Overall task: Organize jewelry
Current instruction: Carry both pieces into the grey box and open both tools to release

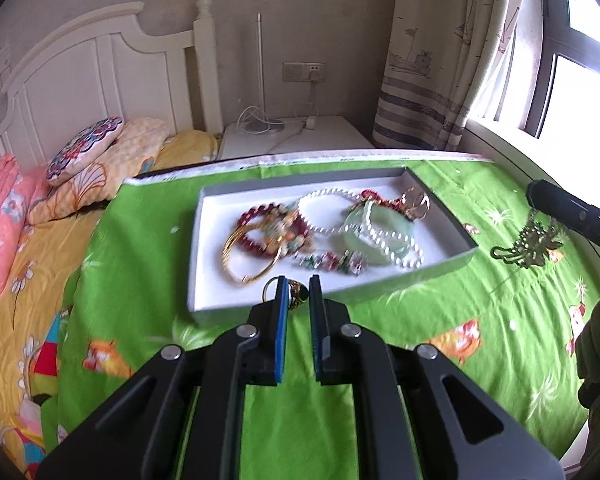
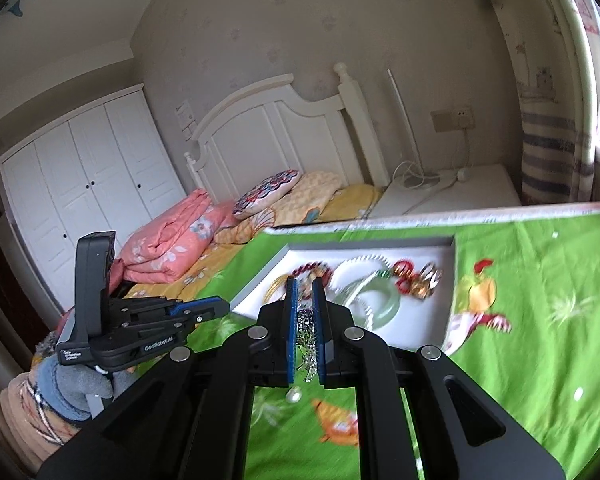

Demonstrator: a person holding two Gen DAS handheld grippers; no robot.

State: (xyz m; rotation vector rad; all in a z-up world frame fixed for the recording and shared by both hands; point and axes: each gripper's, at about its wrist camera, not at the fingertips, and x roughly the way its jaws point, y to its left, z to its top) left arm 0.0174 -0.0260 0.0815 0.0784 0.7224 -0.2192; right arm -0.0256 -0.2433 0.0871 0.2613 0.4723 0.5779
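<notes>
A shallow white tray [image 1: 210,276] lies on the green cloth [image 1: 420,332] and holds a gold bangle [image 1: 252,256], red bead bracelets [image 1: 260,216], a pearl strand [image 1: 380,236], a jade bangle [image 1: 384,224] and other pieces. My left gripper [image 1: 298,290] sits at the tray's near edge, its jaws narrowly apart with a dark-stoned gold ring [image 1: 296,292] between the tips. My right gripper [image 2: 304,292] is shut on a silvery ornate brooch [image 2: 306,340] with a pearl drop [image 2: 294,394], held above the cloth near the tray [image 2: 260,280]. The brooch also shows hanging in the left wrist view [image 1: 532,240].
The cloth covers a board beside a bed [image 1: 40,240] with pillows and a pink quilt [image 2: 172,240]. A white nightstand [image 1: 296,136] with a lamp and cables stands behind the board. A curtain [image 1: 440,60] and window are at the right. A wardrobe [image 2: 80,192] stands at the far left.
</notes>
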